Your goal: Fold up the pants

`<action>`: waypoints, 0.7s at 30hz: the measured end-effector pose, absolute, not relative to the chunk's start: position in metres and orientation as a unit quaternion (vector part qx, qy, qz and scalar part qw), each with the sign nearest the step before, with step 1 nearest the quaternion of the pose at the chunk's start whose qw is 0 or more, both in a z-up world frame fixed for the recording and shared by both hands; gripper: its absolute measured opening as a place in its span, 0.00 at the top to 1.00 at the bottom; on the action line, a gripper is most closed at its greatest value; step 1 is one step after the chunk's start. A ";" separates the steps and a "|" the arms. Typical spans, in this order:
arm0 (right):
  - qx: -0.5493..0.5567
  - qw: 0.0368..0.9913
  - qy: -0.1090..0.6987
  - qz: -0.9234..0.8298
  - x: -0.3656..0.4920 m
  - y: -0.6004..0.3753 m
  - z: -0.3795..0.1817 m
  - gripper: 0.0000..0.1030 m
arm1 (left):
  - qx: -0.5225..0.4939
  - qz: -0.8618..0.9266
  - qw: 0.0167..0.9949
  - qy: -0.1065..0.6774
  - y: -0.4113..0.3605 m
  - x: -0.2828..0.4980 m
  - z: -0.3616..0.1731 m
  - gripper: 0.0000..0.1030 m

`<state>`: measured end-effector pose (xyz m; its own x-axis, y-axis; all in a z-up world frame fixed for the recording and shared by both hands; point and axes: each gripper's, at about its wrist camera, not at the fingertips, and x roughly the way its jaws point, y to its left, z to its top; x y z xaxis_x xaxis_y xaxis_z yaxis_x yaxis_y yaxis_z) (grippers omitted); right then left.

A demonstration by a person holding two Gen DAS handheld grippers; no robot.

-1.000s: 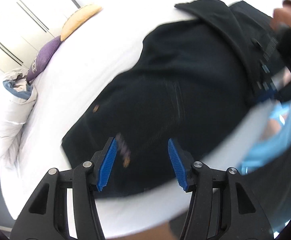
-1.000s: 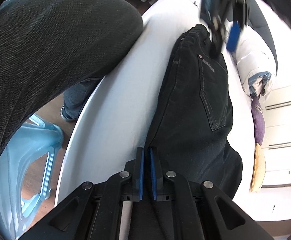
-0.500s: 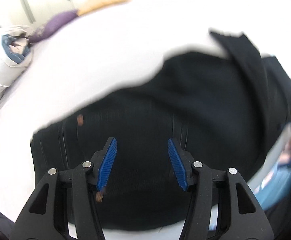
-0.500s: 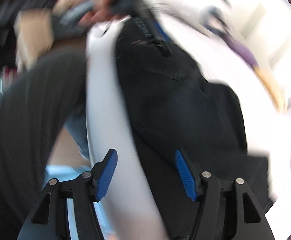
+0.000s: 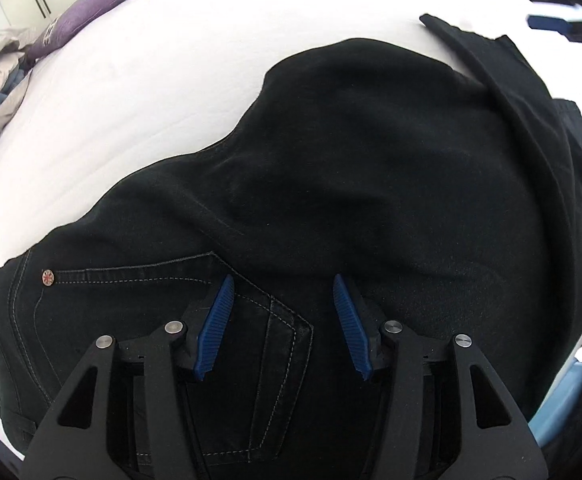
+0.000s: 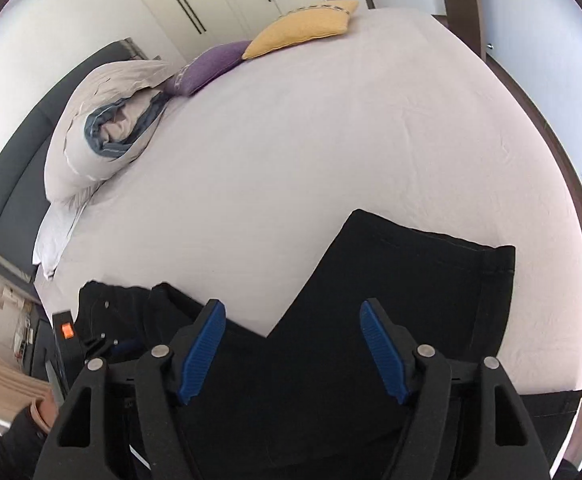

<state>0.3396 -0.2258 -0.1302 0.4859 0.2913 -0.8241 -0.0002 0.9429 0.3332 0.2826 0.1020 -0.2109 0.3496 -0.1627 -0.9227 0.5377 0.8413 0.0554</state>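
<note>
A: Left wrist view had the left gripper (image 5: 281,322) low over the black pants (image 5: 371,184), jaws spread with nothing between them, right above a stitched back pocket (image 5: 279,380). Where did the pants lie?

B: On the white bed (image 6: 331,152), near its close edge. The right wrist view showed the right gripper (image 6: 293,354) also released, jaws apart over the dark cloth, with one hemmed leg end (image 6: 495,264) angled out across the sheet.

A: So, by my judgement, both tools were between grasps. To fold well, each should have taken a clean edge, waistband on one side and hem on the other, pinching all the layers together, then carried the cloth over flat so no ridge formed.

B: Agreed. The pants were so dark that folds and layers barely showed. Whether they were already doubled I couldn't tell. The waistband ran out of frame at the bottom, and the other tool (image 6: 67,344) appeared only as a sliver at the lower left.
</note>
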 end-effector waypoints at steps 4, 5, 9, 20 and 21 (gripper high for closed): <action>0.182 0.825 0.534 0.037 0.373 -0.225 -0.155 0.19 | 0.171 -0.215 0.803 0.529 0.101 0.279 -0.213 0.52; 0.179 0.820 0.543 0.022 0.383 -0.228 -0.161 0.19 | 0.169 -0.212 0.803 0.531 0.103 0.278 -0.212 0.52; 0.115 0.824 0.554 -0.030 0.415 -0.219 -0.175 0.19 | 0.174 -0.207 0.800 0.535 0.092 0.286 -0.210 0.52; 0.077 0.799 0.594 -0.064 0.447 -0.218 -0.214 0.39 | 0.157 -0.220 0.798 0.538 0.087 0.291 -0.207 0.52; 0.078 0.799 0.593 -0.062 0.446 -0.222 -0.214 0.49 | 0.149 -0.221 0.800 0.537 0.090 0.291 -0.204 0.52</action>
